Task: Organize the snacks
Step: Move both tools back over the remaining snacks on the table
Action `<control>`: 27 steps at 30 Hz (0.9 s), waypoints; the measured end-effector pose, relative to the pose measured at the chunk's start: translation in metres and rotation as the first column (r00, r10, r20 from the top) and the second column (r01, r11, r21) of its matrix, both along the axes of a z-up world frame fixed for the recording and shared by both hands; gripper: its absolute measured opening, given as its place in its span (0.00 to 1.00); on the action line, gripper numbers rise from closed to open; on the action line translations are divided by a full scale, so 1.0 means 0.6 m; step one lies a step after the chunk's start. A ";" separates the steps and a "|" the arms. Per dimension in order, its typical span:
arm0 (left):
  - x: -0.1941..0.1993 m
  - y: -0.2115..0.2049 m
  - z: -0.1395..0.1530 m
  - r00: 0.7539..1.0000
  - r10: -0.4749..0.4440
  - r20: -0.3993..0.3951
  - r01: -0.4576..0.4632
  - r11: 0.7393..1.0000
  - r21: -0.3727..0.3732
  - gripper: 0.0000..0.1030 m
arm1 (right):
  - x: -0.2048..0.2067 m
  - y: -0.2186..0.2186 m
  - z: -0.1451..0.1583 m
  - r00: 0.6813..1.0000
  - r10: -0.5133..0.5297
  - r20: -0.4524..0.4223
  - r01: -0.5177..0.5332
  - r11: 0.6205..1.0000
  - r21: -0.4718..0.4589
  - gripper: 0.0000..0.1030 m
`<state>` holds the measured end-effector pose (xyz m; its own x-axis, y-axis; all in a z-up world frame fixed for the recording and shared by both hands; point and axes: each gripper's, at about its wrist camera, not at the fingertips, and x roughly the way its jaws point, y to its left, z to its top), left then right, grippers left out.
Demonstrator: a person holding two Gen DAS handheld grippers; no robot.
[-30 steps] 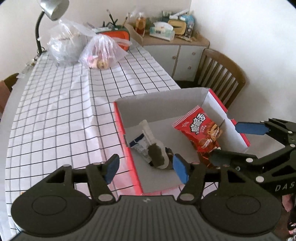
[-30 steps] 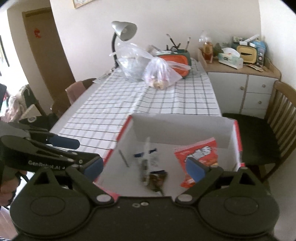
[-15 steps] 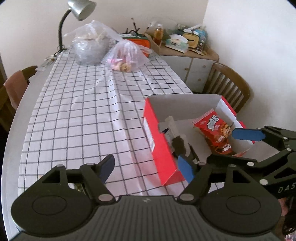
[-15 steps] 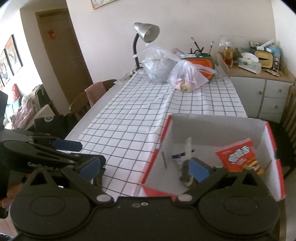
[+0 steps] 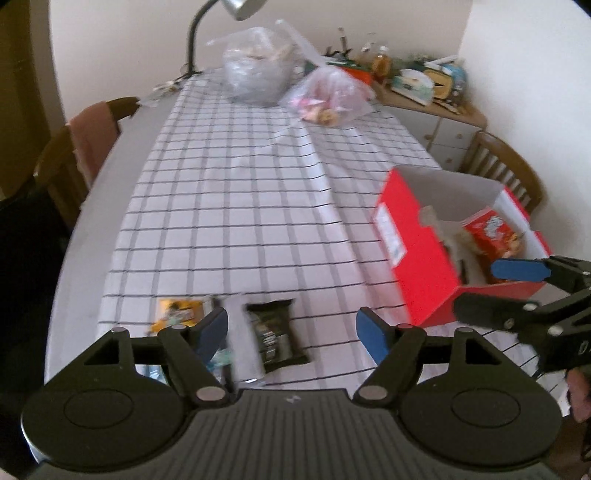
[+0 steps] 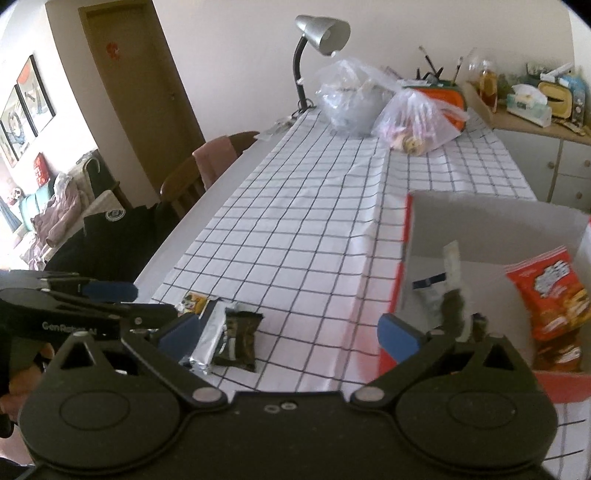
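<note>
A red box (image 5: 417,266) with white inner walls (image 6: 480,218) stands on the checked cloth at the right. It holds a red chip bag (image 6: 550,295), a white and blue packet (image 6: 439,284) and a dark packet (image 6: 456,314). Near the table's front edge lie a black snack packet (image 5: 277,336), a silver packet (image 6: 208,339) and a yellow packet (image 5: 181,314). My left gripper (image 5: 291,332) hangs open just above the black packet (image 6: 238,339), holding nothing. My right gripper (image 6: 290,334) is wide open and empty between the packets and the box. Each gripper shows at the edge of the other's view.
At the far end stand a desk lamp (image 6: 321,29), two clear plastic bags (image 5: 255,70) (image 6: 417,122) and an orange container (image 6: 439,96). A chair with pink cloth (image 5: 92,136) is at the left, another chair (image 5: 506,170) and a cluttered sideboard (image 6: 535,110) at the right.
Both grippers have swung left, away from over the box and toward the table's front edge, bringing the loose packets into view. The left jaws stand wider than a second ago.
</note>
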<state>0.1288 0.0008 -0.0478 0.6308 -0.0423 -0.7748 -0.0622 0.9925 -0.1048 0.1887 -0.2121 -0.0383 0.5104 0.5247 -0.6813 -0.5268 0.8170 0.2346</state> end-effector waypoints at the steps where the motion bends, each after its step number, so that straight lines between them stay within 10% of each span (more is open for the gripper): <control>1: -0.006 0.011 -0.004 1.000 0.004 -0.002 -0.004 1.000 0.006 0.74 | 0.000 0.007 -0.004 1.000 0.000 -0.006 0.000 1.000 -0.002 1.00; 27: 0.000 0.120 -0.128 0.973 -0.199 -0.120 0.207 0.976 0.060 0.71 | 0.035 0.155 -0.151 0.988 -0.029 -0.151 0.010 0.992 -0.126 0.87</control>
